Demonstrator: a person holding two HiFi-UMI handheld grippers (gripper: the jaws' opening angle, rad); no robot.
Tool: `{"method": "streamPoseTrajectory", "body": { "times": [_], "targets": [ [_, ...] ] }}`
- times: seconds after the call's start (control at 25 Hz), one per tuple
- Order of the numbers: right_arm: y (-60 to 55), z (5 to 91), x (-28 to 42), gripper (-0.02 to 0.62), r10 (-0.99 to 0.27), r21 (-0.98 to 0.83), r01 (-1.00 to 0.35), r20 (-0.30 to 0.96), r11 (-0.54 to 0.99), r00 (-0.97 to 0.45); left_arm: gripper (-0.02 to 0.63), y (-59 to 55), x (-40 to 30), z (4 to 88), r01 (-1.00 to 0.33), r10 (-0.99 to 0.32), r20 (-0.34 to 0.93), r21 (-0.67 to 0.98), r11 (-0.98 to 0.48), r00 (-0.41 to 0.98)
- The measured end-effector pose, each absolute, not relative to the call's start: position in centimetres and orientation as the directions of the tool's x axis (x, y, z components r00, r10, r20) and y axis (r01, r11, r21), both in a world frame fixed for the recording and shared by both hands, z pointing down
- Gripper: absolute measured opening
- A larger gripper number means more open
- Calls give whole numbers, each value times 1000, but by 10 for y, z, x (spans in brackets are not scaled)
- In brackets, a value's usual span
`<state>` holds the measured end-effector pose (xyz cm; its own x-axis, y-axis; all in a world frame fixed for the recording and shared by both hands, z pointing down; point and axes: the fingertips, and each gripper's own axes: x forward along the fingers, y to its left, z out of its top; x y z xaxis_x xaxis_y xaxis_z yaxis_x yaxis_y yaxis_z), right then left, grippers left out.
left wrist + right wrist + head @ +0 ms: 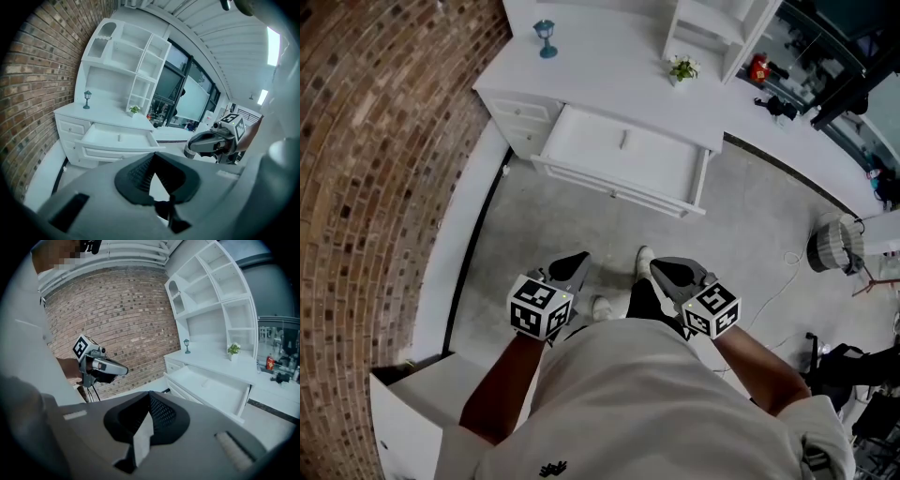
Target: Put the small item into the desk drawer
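The white desk (609, 66) stands ahead with its drawer (619, 183) pulled out. A small pale item (624, 139) lies inside the drawer; it also shows in the left gripper view (118, 138) and the right gripper view (205, 382). Both grippers are held close to the person's body, well short of the desk. My left gripper (579, 255) is shut with nothing in it, its tips meeting (152, 154). My right gripper (658, 262) also looks shut and empty (149, 393). Each gripper shows in the other's view: the right gripper (190, 150), the left gripper (123, 371).
On the desk top stand a small blue lamp (546, 37) and a potted plant (682, 68), with white shelving (712, 28) behind. A brick wall (366, 187) runs along the left. A white cabinet (403, 403) is at lower left, a round basket (834, 246) at right.
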<state>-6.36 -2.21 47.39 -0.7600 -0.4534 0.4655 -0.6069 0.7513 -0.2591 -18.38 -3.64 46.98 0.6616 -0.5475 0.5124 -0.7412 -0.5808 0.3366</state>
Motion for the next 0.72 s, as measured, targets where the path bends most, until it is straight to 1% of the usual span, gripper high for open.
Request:
{"method": "streamPoseTrajectory", "body": {
  "times": [0.72],
  "targets": [
    [-14, 462, -63, 12, -470, -226, -609, 456, 760, -755, 6, -23, -179, 462, -721, -538, 500, 318, -615, 679]
  ]
}}
